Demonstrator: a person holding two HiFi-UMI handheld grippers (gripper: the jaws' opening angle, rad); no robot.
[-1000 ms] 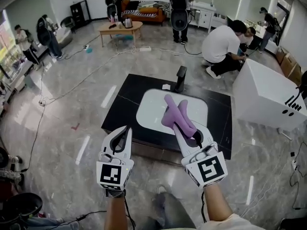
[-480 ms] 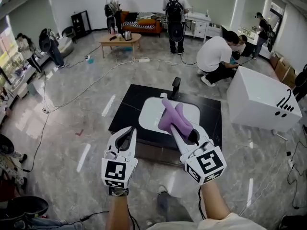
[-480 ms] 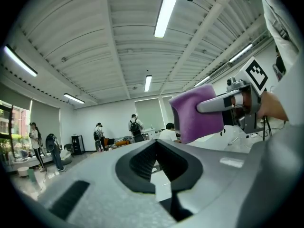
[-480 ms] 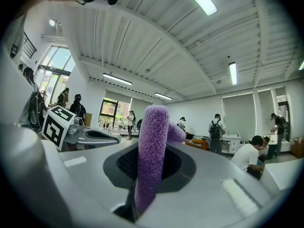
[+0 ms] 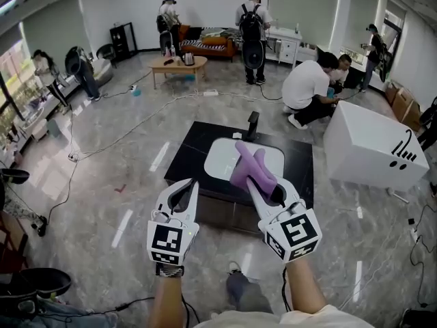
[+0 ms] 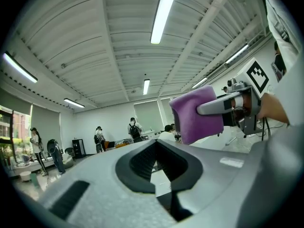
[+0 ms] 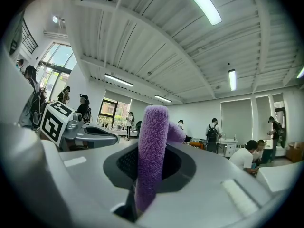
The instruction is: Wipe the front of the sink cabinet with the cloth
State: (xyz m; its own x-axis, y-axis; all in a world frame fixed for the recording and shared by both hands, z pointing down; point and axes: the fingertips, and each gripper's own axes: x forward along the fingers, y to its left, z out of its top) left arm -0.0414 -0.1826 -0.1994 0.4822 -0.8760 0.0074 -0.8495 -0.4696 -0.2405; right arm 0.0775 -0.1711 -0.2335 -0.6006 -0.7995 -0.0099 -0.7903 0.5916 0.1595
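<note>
My right gripper (image 5: 261, 184) grips the purple cloth (image 5: 248, 164) in its jaws; my left gripper (image 5: 183, 191) is closed, empty. Rubbing the sink cabinet (image 5: 186, 164) front could drag the cloth loose.

Cloth (image 5: 254, 169): plain purple, fuzzy pile.
Left claw (image 5: 186, 191): pale grey shell, black inner pads, and a marker cube patterned in black-and-white squares.
Right claw (image 5: 268, 187): the same pale grey and black, with a black-and-white square marker.
Sink cabinet worktop (image 5: 188, 157): glossy black.
Basin (image 5: 220, 161): white.
Tap (image 5: 253, 124): black.
Cabinet front (image 5: 217, 212): dark brown.
Floor (image 5: 102, 183): grey marble with pale veins and white streaks of reflected light.
Box (image 5: 369, 149): white, with black marks on one side.
</note>
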